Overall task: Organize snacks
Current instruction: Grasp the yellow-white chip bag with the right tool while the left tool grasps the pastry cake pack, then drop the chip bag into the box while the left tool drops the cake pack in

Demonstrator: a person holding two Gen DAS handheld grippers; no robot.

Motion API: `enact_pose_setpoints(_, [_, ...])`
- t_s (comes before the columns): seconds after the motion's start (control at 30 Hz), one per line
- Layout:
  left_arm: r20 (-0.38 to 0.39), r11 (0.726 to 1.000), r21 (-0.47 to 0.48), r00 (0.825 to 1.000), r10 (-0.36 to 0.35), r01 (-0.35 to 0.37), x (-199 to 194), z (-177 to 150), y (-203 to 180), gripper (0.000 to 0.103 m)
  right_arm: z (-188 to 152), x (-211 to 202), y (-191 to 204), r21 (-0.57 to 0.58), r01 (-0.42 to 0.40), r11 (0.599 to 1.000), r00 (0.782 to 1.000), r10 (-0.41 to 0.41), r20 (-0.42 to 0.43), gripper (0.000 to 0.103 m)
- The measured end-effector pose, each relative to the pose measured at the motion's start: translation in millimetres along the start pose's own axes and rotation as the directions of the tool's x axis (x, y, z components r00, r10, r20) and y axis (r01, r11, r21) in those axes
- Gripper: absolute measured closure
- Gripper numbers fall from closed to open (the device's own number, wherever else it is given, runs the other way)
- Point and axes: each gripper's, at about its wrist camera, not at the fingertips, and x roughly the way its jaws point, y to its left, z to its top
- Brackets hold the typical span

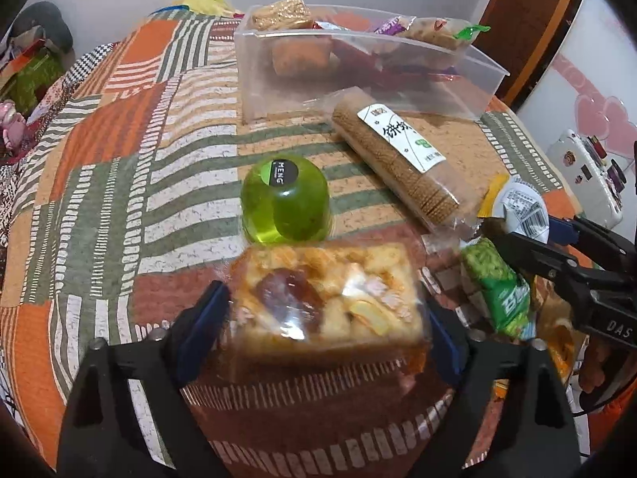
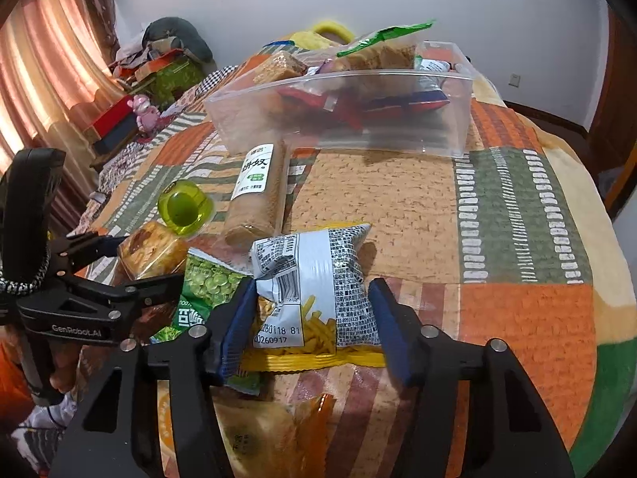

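Left gripper [image 1: 326,310] straddles the cake pack [image 1: 330,298] on the blanket [image 1: 99,159]; both pads sit at the wrapper's sides, but firm contact cannot be confirmed, so I judge the jaws apart around it, not clamped. Right gripper [image 2: 314,318] brackets the chip bag [image 2: 314,290]. Its left pad touches the crumpled edge; the right pad stands just clear.

The bin [image 1: 358,79], partly filled with snacks, sits at the far side of the bed. A biscuit sleeve [image 1: 398,159] and a green jelly cup [image 1: 284,203] lie between it and the grippers. A pea packet [image 2: 207,283] lies partly under the chip bag, touching the right gripper's left finger.

Risks, as judged:
- Slick wrapper may slip from the left pads if only film is pinched.
- Closing right jaws could catch the pea packet and drag it along.
- Hard squeeze would crush the chips or burst the bag.
- Both grippers work close together; a lift could knock one into the other.
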Motion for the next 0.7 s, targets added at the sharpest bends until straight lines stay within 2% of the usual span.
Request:
enact_pose_setpoints(0.07, [0.007, 1.0, 0.014, 1.0, 0.0, 0.0, -3, 0, -2, 0.029, -2, -3, 0, 0.0, 0.008, 1.0, 1.0, -0.008, 0.007, 0.055])
enact_pose_setpoints(0.37, [0.063, 0.998, 0.055, 0.998, -0.009, 0.005, -27, -3, -10, 0.029, 0, -13, -3, 0.006, 0.023, 1.0, 0.999, -0.023, 0.031, 0.059])
enact_pose_setpoints(0.7, [0.163, 0.999, 0.04, 0.986, -0.02, 0.013, -58, 27, -12, 0.029, 22, -38, -9, 0.024, 0.026, 0.999, 0.992, -0.029, 0.123, 0.059])
